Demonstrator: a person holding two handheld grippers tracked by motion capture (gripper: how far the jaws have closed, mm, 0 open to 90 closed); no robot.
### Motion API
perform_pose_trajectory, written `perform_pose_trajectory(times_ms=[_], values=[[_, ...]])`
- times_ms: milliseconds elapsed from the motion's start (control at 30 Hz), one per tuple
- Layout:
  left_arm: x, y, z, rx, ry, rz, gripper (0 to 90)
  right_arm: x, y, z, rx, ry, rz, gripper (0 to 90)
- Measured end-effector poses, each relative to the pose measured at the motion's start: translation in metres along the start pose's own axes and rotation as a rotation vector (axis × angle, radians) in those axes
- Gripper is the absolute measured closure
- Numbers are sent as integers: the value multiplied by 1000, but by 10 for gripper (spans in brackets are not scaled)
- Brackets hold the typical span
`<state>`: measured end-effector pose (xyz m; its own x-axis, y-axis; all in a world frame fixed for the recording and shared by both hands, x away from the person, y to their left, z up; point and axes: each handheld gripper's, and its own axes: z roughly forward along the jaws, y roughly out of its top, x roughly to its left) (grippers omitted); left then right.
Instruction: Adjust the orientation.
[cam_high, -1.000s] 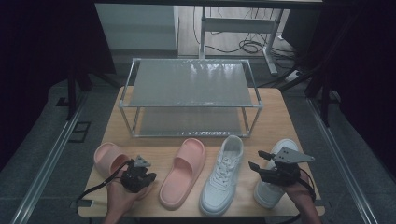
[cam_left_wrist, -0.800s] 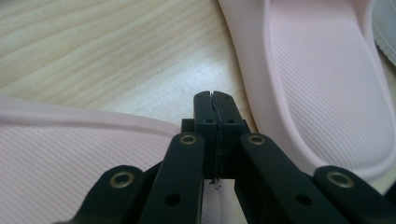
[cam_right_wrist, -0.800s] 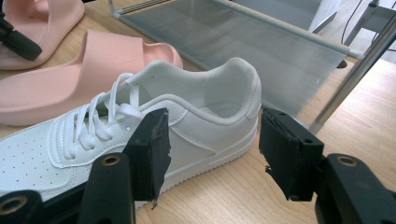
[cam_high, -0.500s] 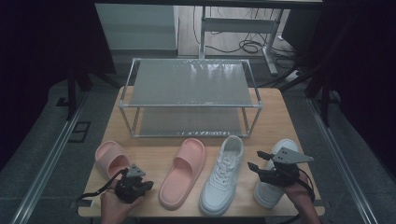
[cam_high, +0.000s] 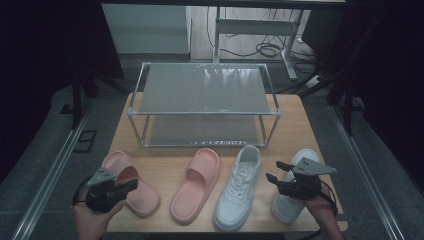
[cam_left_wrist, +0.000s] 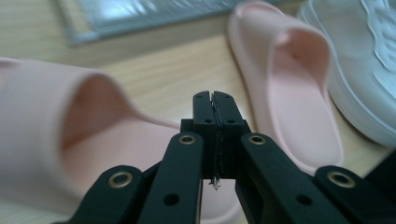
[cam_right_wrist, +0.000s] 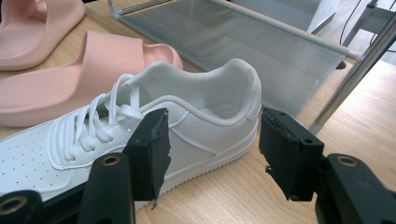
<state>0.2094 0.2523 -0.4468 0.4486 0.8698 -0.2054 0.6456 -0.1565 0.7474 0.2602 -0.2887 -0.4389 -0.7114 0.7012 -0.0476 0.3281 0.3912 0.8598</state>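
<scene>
Left gripper (cam_high: 131, 186), jaws clenched empty, hovers over the left pink rubber slide (cam_high: 131, 181). Right gripper (cam_high: 277, 172), jaws spread, sits just right of the white lace-up sneaker (cam_high: 239, 186).

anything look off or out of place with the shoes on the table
Nothing looks damaged or spilled. The two pink slippers and two white sneakers lie upright in a row before the rack, but splayed at differing angles. The left gripper is shut, the right gripper open.
</scene>
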Motion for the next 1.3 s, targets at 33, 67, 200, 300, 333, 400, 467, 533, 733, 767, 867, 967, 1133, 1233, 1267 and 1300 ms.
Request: perform_pose_trajectory(times_ms=[33, 67, 200, 300, 333, 400, 467, 533, 733, 767, 867, 967, 1133, 1233, 1267, 1300], values=[[4, 1, -2, -4, 11, -7, 890, 0, 0, 0, 0, -2, -1, 433], [14, 1, -7, -20, 36, -29, 890, 0, 0, 0, 0, -2, -2, 433], [33, 0, -13, -35, 87, -69, 887, 0, 0, 0, -1, -5, -1, 433], [43, -1, -15, -41, 111, -85, 889, 0, 0, 1, 1, -4, 3, 433], [52, -2, -16, -46, 133, -105, 889, -1, -1, 1, 2, -8, 5, 433], [61, -4, -17, -46, 155, -122, 890, -1, -1, 1, 5, -9, 5, 433], [67, -6, -17, -45, 172, -139, 890, -1, -1, 1, 5, -9, 5, 433], [78, -12, -16, -36, 189, -165, 895, -1, -1, 2, 6, -9, 6, 433], [90, -27, -12, -10, 207, -205, 898, -2, -3, 4, 12, -8, 11, 433], [90, -27, -12, -10, 207, -205, 899, -2, -3, 4, 12, -8, 11, 433], [96, -30, -9, -1, 213, -217, 899, -2, -3, 4, 12, -6, 10, 433], [100, -32, -7, 6, 221, -230, 899, -2, -3, 4, 10, -9, 12, 433], [105, -38, -2, 27, 224, -244, 899, -2, -4, 5, 16, -5, 13, 433], [106, -39, 3, 46, 216, -242, 899, -2, -4, 5, 15, -7, 9, 433], [106, -39, 5, 51, 214, -244, 899, -2, -4, 5, 15, -7, 11, 433], [107, -38, 6, 53, 212, -244, 899, -2, -4, 5, 15, -6, 11, 433]])
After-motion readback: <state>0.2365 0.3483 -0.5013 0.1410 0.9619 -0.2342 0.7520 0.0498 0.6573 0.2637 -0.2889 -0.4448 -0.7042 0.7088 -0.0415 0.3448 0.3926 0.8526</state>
